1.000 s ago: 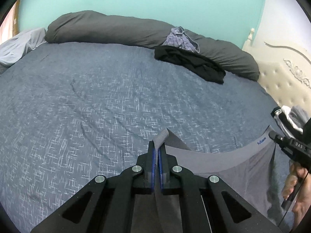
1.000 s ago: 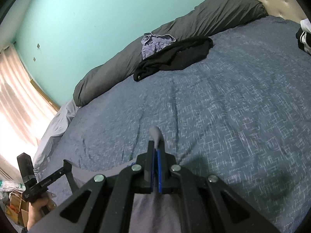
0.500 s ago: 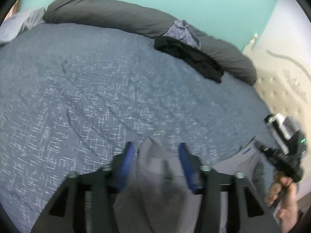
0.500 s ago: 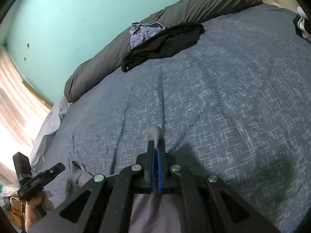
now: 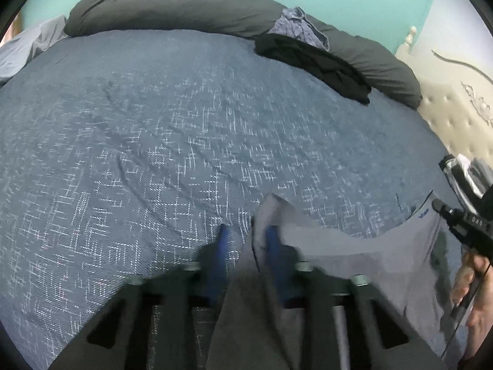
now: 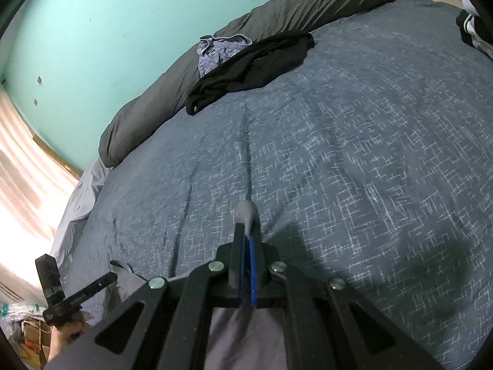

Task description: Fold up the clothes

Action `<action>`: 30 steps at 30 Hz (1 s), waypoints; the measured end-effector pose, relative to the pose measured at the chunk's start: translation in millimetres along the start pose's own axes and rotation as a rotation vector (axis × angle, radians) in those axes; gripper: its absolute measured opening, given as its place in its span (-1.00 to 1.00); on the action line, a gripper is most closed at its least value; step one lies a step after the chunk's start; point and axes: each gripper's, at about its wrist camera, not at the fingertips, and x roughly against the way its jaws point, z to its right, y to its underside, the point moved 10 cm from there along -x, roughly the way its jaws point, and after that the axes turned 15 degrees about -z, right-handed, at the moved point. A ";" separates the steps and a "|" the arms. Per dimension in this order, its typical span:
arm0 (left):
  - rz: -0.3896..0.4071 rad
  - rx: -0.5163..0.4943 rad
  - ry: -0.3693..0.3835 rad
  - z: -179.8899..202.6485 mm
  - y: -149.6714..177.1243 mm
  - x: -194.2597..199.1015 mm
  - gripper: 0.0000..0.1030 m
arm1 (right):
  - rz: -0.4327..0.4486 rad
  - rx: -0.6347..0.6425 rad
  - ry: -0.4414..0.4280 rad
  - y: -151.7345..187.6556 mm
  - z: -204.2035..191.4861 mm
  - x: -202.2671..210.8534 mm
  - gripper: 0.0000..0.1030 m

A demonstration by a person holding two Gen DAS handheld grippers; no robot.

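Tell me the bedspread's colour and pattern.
The bedspread is slate blue with white crosshatch flecks, clearest in the right wrist view.

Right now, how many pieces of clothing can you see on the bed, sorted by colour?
Grey garment, held by the right gripper: 1
Black garment: 1
Lavender-blue garment: 1
Black-and-white bundle, too cut off to identify: 1
Total: 4

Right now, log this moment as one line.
left gripper: open, cloth loose between fingers | right gripper: shut on grey garment | bed: garment partly hanging
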 end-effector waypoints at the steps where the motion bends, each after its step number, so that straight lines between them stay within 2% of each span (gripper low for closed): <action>1: 0.007 0.000 0.007 1.5 -0.5 1.3 -1.00 | 0.002 -0.003 -0.001 -0.1 0.2 0.6 -0.96; 6: 0.048 0.008 0.026 6.5 -6.5 10.1 -1.00 | 0.007 -0.006 0.001 -1.0 1.1 1.8 -0.96; 12: 0.014 0.002 0.023 5.7 -6.0 4.1 -1.00 | 0.005 -0.014 0.009 -0.5 4.3 0.9 -0.96; 15: 0.012 -0.028 0.003 8.5 -6.6 2.9 -0.87 | 0.003 -0.015 0.004 0.2 3.7 0.4 -0.96; 17: 0.011 -0.045 -0.009 9.9 -7.5 1.2 -0.65 | 0.005 -0.015 0.004 0.4 4.2 1.1 -0.96; 19: 0.004 -0.060 -0.019 10.7 -7.7 -1.9 -0.59 | 0.006 -0.016 0.007 0.6 5.5 2.3 -0.96; 22: -0.007 -0.077 -0.028 11.4 -7.4 -7.2 -0.58 | 0.006 -0.028 0.008 0.3 9.5 3.5 -0.96; 30: 0.017 -0.060 0.028 14.5 -10.7 0.1 -0.58 | 0.001 -0.033 0.001 1.6 9.8 3.5 -0.96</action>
